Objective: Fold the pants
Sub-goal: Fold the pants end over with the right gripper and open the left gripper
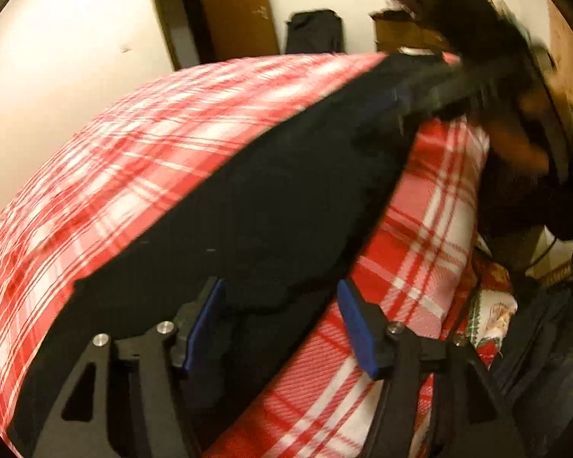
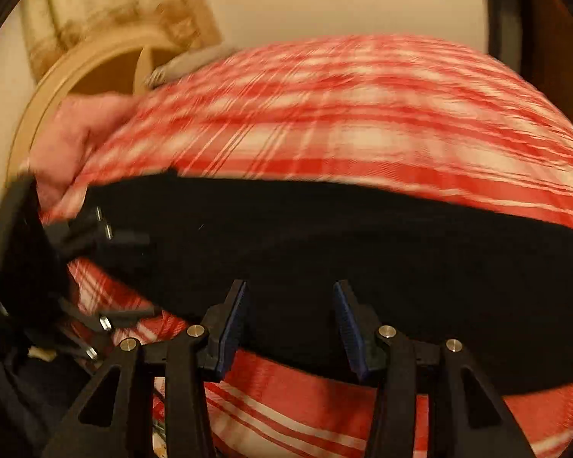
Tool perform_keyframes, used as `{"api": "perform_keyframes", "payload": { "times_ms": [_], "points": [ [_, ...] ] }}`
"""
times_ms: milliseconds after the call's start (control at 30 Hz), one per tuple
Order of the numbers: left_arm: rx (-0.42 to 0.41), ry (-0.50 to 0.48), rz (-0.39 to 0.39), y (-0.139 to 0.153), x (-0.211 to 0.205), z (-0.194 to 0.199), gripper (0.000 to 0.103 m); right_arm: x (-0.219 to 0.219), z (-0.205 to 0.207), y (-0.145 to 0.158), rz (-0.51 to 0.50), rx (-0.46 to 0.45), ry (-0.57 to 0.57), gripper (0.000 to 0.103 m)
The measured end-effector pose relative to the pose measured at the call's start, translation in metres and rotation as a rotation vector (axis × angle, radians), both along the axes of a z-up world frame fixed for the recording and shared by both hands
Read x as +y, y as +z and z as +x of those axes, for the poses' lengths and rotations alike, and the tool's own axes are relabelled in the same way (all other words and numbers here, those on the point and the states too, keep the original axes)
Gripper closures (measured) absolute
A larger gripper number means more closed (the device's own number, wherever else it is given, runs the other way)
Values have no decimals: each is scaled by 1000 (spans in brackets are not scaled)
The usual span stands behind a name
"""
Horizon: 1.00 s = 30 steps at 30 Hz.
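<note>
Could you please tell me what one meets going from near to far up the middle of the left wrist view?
Left gripper, jaws open → black pants → red plaid blanket → wooden door in the pale wall.

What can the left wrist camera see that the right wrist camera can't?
Only the left wrist view shows a brown door, a cardboard box and the open left hand-held gripper from behind. Only the right wrist view shows a round wooden frame and the right hand-held gripper from behind, its jaws apart over the cloth. Both show the black pants lying on the red plaid blanket.
</note>
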<state>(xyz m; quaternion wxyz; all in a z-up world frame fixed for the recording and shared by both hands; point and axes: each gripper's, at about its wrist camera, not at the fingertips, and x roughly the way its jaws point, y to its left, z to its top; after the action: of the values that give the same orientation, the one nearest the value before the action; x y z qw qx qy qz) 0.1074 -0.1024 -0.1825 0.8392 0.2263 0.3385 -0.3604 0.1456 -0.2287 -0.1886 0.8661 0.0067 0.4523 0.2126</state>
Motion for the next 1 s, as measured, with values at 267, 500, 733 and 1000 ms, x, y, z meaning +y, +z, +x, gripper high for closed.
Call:
{"api": "perform_keyframes", "payload": {
  "times_ms": [267,500,733,1000],
  "points": [
    [28,272,-4,-9,34,39,26,-2,-11,-19,-47,101,14,55],
    [65,355,-14,-17,51,50,26,17,-4,6,-64,52,20,55],
    [78,371,-18,-23,58,52,26,58,8,-5,-78,10,56,55],
    [84,373,-14,-24,60,53,23,73,-6,-23,-209,-17,88,55]
  ]
}}
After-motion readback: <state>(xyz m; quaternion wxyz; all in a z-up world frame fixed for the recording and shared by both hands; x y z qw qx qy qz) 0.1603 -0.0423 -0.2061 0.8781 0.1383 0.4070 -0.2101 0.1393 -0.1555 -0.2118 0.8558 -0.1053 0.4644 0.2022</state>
